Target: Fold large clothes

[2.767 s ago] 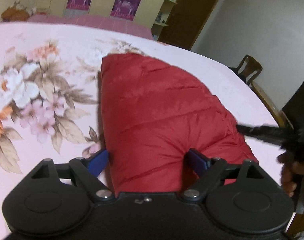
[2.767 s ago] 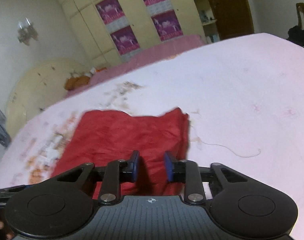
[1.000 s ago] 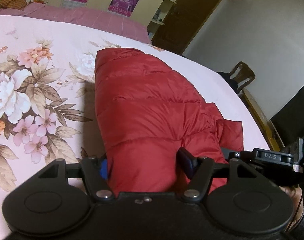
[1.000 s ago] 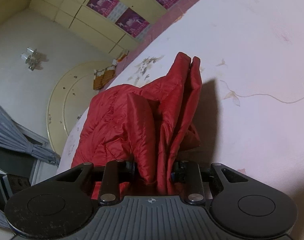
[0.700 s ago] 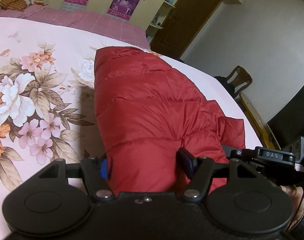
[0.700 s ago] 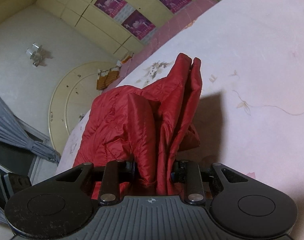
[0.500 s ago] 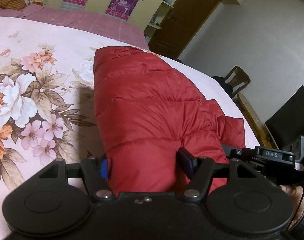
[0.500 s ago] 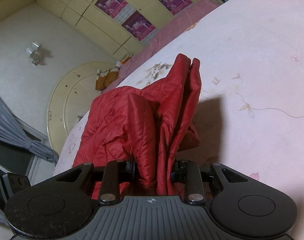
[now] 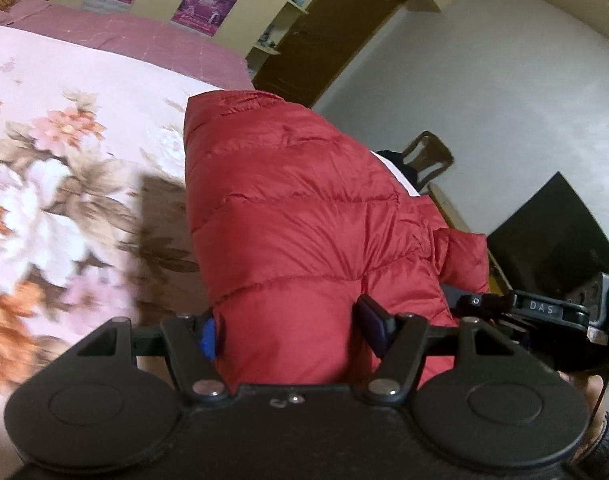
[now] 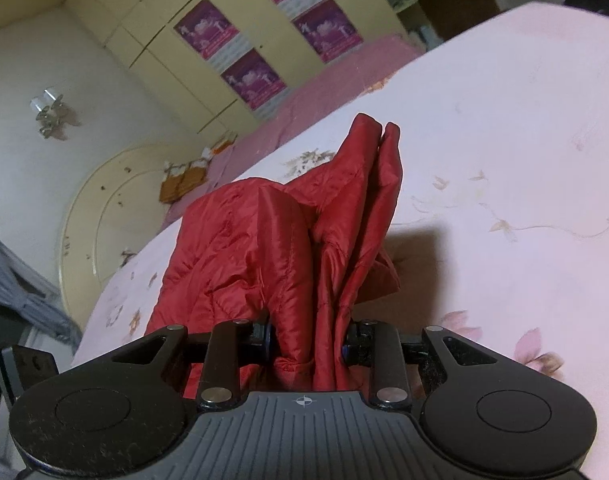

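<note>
Two grippers, both clamped onto the same red quilted puffer jacket (image 9: 296, 216), which is lifted up above the pink floral bedsheet (image 9: 56, 184) and throwing a shadow onto it. The left gripper (image 9: 292, 330) has a thick bundle of the padded fabric wedged between its blue-padded fingers (image 9: 208, 338), so the jaws sit fairly wide apart but pressed onto the jacket from both sides. From that camera the jacket stretches away as a long folded slab with stitched horizontal channels, and a smaller flap sticks out at its right side.

Over on the right wrist view, the right gripper (image 10: 306, 338) pinches several layers of the jacket (image 10: 304, 240) together, with the cloth rising in upright folds to a peak right in front of the fingers. The black body of the right gripper also shows in the left view (image 9: 544, 312), just beside the jacket's edge, with "DAS" printed on it.

Background stuff: yellow wardrobe doors with purple posters (image 10: 248, 76), a rounded cream headboard (image 10: 104, 208), a brown wooden chair (image 9: 428, 156) by the white wall, and a dark wooden door (image 9: 324, 44).
</note>
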Demonstrator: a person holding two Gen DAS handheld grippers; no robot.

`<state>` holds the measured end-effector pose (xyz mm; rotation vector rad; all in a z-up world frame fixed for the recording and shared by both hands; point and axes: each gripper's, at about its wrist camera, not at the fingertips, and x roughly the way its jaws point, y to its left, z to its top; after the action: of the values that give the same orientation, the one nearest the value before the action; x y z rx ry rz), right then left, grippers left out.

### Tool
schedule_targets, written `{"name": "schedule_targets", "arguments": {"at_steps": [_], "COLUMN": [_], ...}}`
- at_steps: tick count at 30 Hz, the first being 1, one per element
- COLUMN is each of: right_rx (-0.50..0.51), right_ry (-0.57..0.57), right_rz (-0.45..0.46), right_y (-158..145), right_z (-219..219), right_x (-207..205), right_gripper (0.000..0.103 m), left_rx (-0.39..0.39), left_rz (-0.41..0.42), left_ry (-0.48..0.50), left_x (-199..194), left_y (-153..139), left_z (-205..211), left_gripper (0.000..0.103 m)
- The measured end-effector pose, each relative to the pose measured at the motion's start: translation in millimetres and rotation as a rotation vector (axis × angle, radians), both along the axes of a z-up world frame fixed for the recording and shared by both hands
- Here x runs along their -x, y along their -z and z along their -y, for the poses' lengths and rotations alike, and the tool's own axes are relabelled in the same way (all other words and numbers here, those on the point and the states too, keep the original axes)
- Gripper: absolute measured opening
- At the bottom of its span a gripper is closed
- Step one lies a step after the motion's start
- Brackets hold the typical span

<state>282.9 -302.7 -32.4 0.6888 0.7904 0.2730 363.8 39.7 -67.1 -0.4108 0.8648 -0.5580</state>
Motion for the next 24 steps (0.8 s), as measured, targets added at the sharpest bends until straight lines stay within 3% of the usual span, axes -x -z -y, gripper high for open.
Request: {"name": "schedule_targets", "arguments": {"at_steps": [5, 13, 24], "right_rx": [0.02, -0.008, -0.027], "right_ry": [-0.002, -0.084, -0.21], "right_rz": [0.009, 0.004, -0.077], "right_y": [-10, -1, 27], "right_z": [-78, -202, -283], "right_x": [4, -5, -30], "right_gripper": [0.028, 0.028, 0.028], "left_rx": [-0.008, -0.061, -0.1], "left_rz": [-0.001, -0.029, -0.105], "left_ry": [-0.01, -0.093, -0.187], "left_x": [7, 32, 49], "left_y": [-7, -11, 7], "left_z": [-77, -193, -258], "left_gripper": [0.065, 0.065, 0.066]}}
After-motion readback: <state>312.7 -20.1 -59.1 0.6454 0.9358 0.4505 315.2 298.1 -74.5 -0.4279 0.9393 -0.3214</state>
